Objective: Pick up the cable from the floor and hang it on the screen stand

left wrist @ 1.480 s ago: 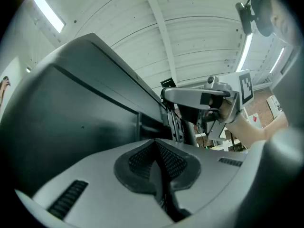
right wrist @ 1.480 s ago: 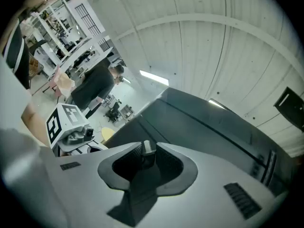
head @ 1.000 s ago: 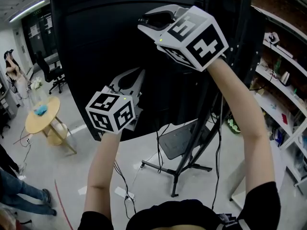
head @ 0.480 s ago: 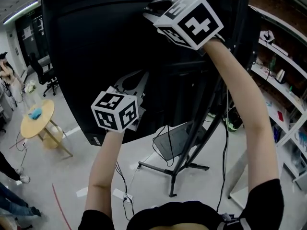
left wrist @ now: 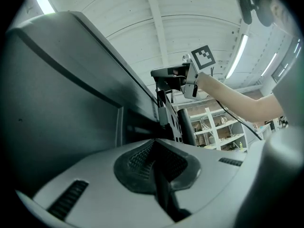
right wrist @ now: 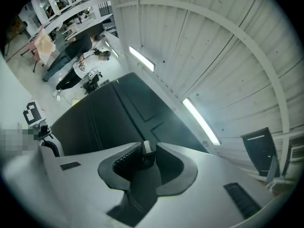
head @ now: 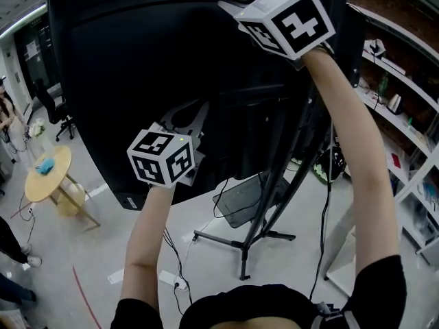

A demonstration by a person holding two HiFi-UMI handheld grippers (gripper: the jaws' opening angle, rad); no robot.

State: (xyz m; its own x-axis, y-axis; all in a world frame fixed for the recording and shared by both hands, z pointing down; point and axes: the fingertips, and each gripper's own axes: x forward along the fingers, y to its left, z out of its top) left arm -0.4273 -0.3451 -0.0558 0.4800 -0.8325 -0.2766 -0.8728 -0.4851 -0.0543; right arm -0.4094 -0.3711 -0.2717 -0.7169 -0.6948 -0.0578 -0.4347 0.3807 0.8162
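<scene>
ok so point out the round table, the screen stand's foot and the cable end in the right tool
round table [head: 55, 178], head view, on the bare wooden top
screen stand [head: 245, 244], head view, where its floor legs meet
cable [right wrist: 146, 147], right gripper view, on its pale plug end

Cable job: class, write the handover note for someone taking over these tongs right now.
Right tongs: shut on the plug end of the cable, raised near the top edge of the screen.
Left tongs: shut, apparently on a dark length of the same cable, held lower at the back of the screen.
Done: cable picked up.
Left: drape it over the screen stand, then release both tongs.
</scene>
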